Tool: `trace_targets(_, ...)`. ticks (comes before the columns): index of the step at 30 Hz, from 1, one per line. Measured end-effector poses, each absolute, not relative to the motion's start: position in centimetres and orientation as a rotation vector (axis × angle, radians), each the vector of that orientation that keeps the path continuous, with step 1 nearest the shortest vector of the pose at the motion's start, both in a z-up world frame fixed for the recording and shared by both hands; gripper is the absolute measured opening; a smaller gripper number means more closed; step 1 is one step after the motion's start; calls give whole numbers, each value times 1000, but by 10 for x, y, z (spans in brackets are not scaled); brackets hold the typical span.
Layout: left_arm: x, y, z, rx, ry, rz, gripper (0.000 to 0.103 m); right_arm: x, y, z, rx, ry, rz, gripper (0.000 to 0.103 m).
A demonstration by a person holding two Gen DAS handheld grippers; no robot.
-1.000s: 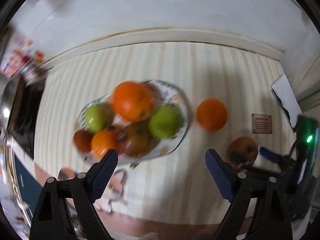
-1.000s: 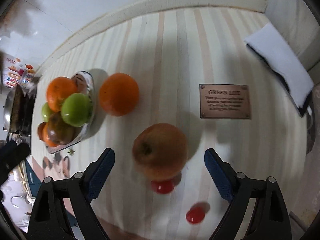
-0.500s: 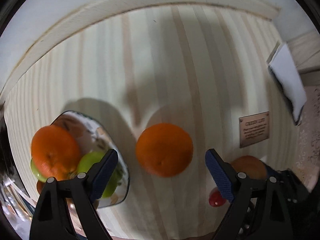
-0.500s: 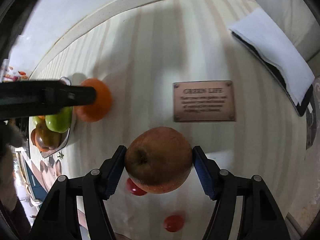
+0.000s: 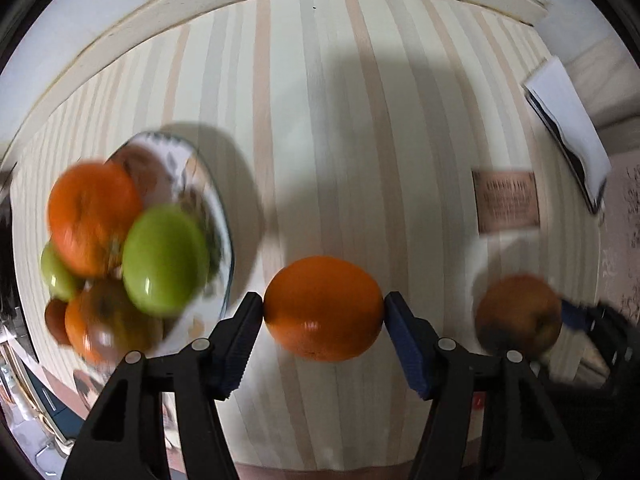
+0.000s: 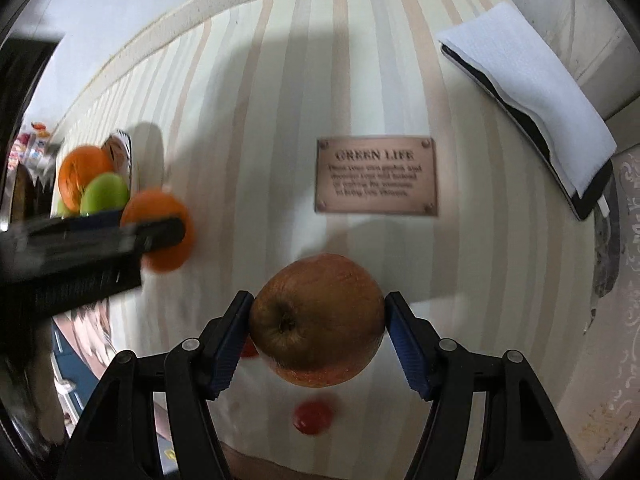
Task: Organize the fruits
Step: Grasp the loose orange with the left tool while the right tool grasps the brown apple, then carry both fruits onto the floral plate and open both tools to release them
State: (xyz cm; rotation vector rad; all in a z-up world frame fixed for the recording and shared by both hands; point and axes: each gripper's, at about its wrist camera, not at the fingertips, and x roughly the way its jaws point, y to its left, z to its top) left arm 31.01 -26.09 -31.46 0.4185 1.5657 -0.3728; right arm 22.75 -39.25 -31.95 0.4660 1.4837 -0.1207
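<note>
Landmark: copper plaque (image 6: 376, 175) on striped cloth. Folded white napkin (image 6: 528, 92) beyond-right. Heaped fruit plate (image 5: 218, 216) far left. Left gripper (image 5: 323, 312) closing, blue ribbed pads touching glossy orange (image 5: 323, 308). Right gripper (image 6: 318, 320) clamped on russet apple (image 6: 318, 316) below plaque.

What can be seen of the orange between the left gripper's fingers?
The orange is round, bright orange, with a smooth, slightly glossy skin and a small highlight near its lower side. It sits on the striped tabletop, beside the fruit plate but apart from it. The left gripper brackets it: both blue pads meet its sides as the jaws are closing. In the right wrist view a dark finger crosses it.
</note>
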Motion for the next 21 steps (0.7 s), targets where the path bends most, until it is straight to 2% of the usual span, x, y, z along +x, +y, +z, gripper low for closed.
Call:
trace_targets(6, 282, -243, -312, 365, 1581, -378, 60, 219, -390, -319, 444, 1489, -126, 70)
trace_targets(21, 289, -232, -291, 314, 1490, -380, 58, 213, -391, -316, 474, 1459, -149, 69)
